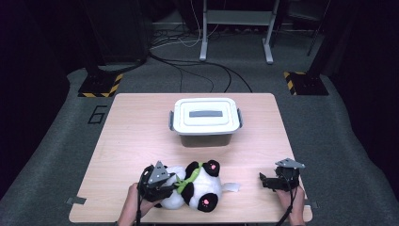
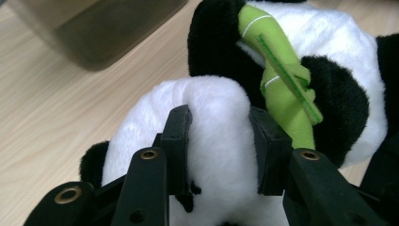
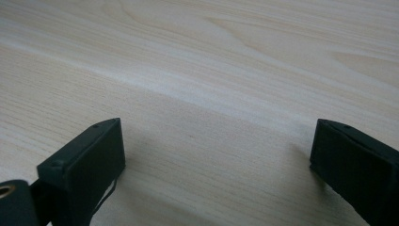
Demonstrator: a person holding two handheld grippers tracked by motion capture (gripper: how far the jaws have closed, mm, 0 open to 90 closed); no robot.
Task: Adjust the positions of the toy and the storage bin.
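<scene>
In the high view the left tongs (image 1: pixel 165 184) cover part of the panda toy (image 1: pixel 200 186), so its near white flank is hidden there; in the left tongs view the panda toy (image 2: pixel 221 122) is cut off at the bottom and right edges, and the box (image 2: pixel 108 26) shows as a blurred dark corner. The toy is black and white plush with a green bamboo stalk (image 2: pixel 282 89) lying across its chest and pink patches on its black paws. It lies at the near edge of the worktop (image 1: pixel 131 136), left of centre. The left tongs are clamped on a white plush bulge of the toy, pads pressing in on both sides. The right tongs (image 1: pixel 269 181) stand wide apart with bare wood between them, near the right front corner. A lidded box (image 1: pixel 206 117) sits well apart, mid-worktop; open wood lies between it and the toy.
</scene>
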